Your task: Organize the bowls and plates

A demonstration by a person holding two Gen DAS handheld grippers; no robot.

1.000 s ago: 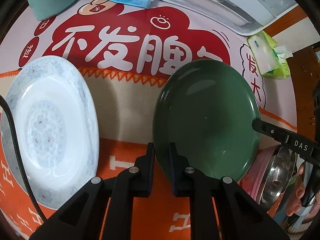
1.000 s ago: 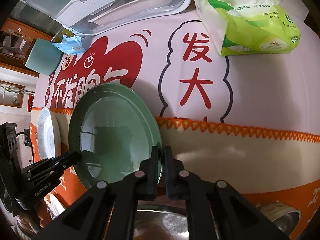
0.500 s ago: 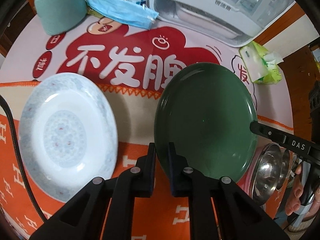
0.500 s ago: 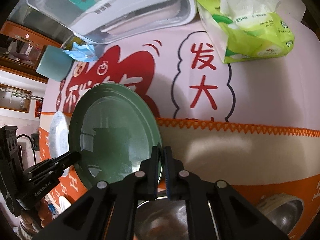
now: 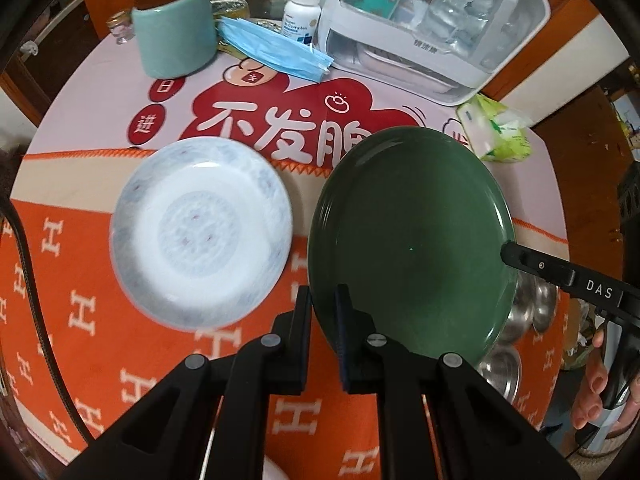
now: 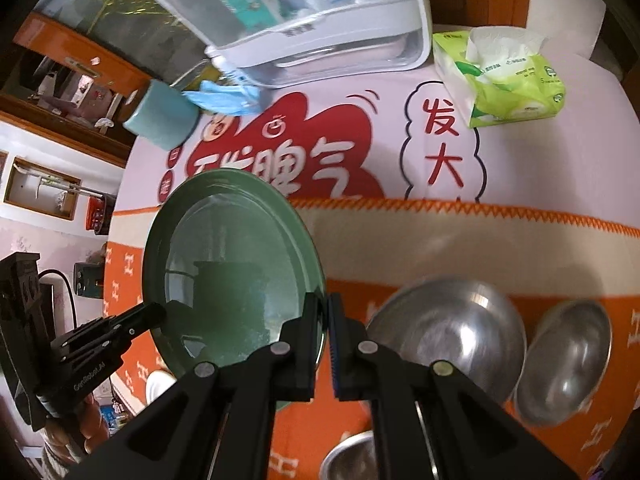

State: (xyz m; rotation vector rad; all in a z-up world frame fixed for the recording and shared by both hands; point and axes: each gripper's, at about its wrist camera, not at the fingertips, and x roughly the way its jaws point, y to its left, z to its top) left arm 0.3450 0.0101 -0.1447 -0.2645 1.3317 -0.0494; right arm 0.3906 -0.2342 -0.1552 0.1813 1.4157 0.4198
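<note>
Green glazed plate, one of two plates in view, is held off the table by both claws at once. The left gripper pinches its near rim at lower centre of the left wrist frame, fingers narrow with the rim between them. The right gripper clamps the opposite edge, at lower centre of the right wrist frame, its fingers almost together on the rim. One white plate with a blue pattern lies flat on the orange cloth at centre left of the left frame, just beside the green one. Three steel bowls show in the right frame: a large one at lower right, a smaller one to its right, and a third cut off by the bottom edge. Along the top are one tissue pack, one teal cup, one blue face mask and one white box with a clear lid
</note>
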